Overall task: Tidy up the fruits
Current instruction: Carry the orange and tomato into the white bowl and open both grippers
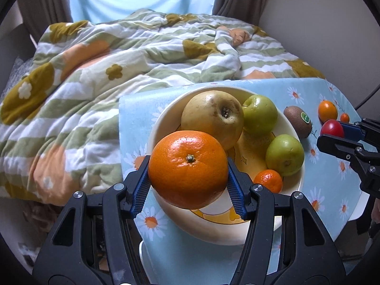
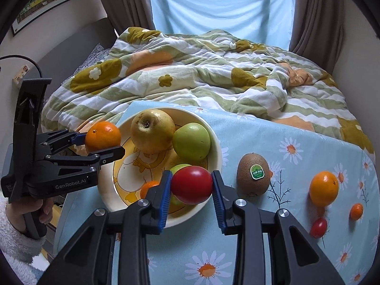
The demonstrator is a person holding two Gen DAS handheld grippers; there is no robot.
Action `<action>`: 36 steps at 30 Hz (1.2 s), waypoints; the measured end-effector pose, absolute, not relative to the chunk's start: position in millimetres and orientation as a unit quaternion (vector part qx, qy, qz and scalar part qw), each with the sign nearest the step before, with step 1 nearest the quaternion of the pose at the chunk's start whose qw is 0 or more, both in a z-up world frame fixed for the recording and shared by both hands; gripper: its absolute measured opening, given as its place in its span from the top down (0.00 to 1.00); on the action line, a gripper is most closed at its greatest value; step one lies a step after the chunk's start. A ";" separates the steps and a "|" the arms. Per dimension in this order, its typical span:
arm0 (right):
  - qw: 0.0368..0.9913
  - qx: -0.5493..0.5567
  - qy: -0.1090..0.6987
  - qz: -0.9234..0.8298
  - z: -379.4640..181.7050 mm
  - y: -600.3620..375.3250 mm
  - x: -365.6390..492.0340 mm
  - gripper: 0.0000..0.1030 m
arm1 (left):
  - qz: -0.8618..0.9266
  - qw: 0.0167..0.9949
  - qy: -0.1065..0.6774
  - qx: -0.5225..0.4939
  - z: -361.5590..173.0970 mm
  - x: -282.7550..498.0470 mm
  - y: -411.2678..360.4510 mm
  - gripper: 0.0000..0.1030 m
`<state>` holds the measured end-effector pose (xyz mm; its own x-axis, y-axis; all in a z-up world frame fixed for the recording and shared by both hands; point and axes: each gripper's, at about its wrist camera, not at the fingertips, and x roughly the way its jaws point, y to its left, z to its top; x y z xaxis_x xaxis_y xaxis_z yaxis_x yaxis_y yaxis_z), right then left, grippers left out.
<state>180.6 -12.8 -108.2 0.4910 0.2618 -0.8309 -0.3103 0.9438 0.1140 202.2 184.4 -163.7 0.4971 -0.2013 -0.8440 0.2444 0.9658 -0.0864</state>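
A: Starting at the left, what is in the left tongs (image 1: 188, 169)?

B: A big orange (image 1: 188, 168), clamped between the blue pads at its widest part, stem end facing up. It hangs above the near left rim of the bowl (image 1: 163, 116), not resting on anything.

A: How would you expect it to handle?

B: Probably the heaviest piece here after the yellow apple (image 1: 212, 115). The peel is firm and pebbled, so the ribbed pads should hold well across the middle. A grip nearer the top or bottom would likely let it roll out.

A: And inside the bowl?

B: The yellow apple at the back, two green apples (image 1: 260, 115) to its right and nearer, and a small mandarin (image 1: 268, 180) by the near rim. All hard and round, so a dropped fruit could knock them about.

A: Moving right?

B: The right tongs (image 2: 192, 185) are closed on a red tomato (image 2: 192, 184), held at its sides over the bowl's near right edge. I would judge it light, smooth and easily bruised, so a gentle squeeze is what it wants.

A: What stays on the worktop (image 2: 273, 130)?

B: On the daisy cloth, a kiwi (image 2: 253, 174) with a green sticker just beside the bowl, then a medium orange (image 2: 324, 188), a tiny mandarin (image 2: 356, 211) and a cherry tomato (image 2: 318, 227). The kiwi is soft and fuzzy; take it across its short width.
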 end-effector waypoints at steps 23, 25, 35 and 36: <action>0.857 -0.037 0.479 0.186 -97.4 -8.0 194.0 0.70 | -0.109 0.879 0.464 -0.011 -135.7 175.4 189.7 0.00; 0.856 -0.037 0.478 0.194 -97.5 -7.1 197.1 0.70 | -0.100 0.879 0.467 -0.019 -133.4 169.6 190.3 0.00; 0.843 -0.045 0.493 0.210 -118.9 -11.7 220.1 0.70 | -0.058 0.877 0.476 -0.043 -132.5 150.8 184.7 0.00; 0.842 -0.046 0.495 0.211 -121.5 -12.8 222.5 0.70 | -0.055 0.876 0.477 -0.044 -133.6 150.0 184.0 0.00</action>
<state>222.5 -12.8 -121.5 0.4205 0.3094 -0.8529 -0.4004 0.9068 0.1316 150.0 184.0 -133.6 0.5383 -0.1382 -0.8313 0.0537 0.9901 -0.1298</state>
